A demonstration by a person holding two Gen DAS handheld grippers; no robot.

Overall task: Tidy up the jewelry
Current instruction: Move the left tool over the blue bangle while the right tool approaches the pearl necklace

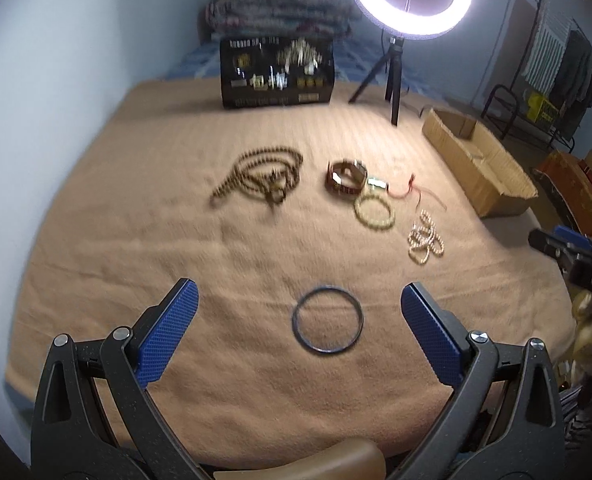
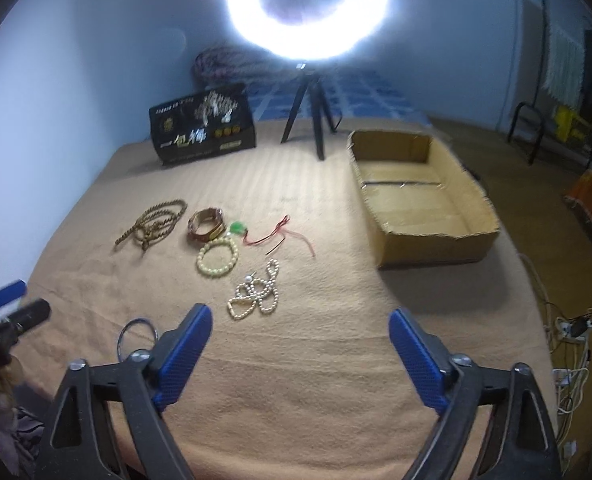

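1. A pale blue wall (image 1: 76,60) closes the left side of the room, and a tan, ribbed blanket (image 1: 176,264) covers the whole work surface
2. At 11 o'clock on the blanket lies a coiled strand of brown wooden beads (image 1: 256,178); behind it, at 12 o'clock, a black printed box (image 1: 276,72) stands upright before a folded patterned quilt (image 1: 280,12)
3. The left gripper (image 1: 300,328), with blue textured pads, has its jaws wide apart; a thin dark metal bangle (image 1: 328,320) lies flat between them, touched by neither
4. Towards 1 o'clock sit a brown segmented bracelet (image 1: 346,178), a pale yellow bead bracelet (image 1: 374,212), a green pendant on red cord (image 2: 238,228) and a tangled string of white pearls (image 2: 256,292)
5. The right gripper (image 2: 300,344) hangs over bare blanket, jaws apart and empty, pearls just ahead at 11 o'clock
6. A lit white ring lamp on a black tripod (image 2: 308,12) stands at 12 o'clock; an open brown cardboard box (image 2: 420,200) rests at 2 o'clock, cables (image 2: 568,344) trailing on the floor beyond
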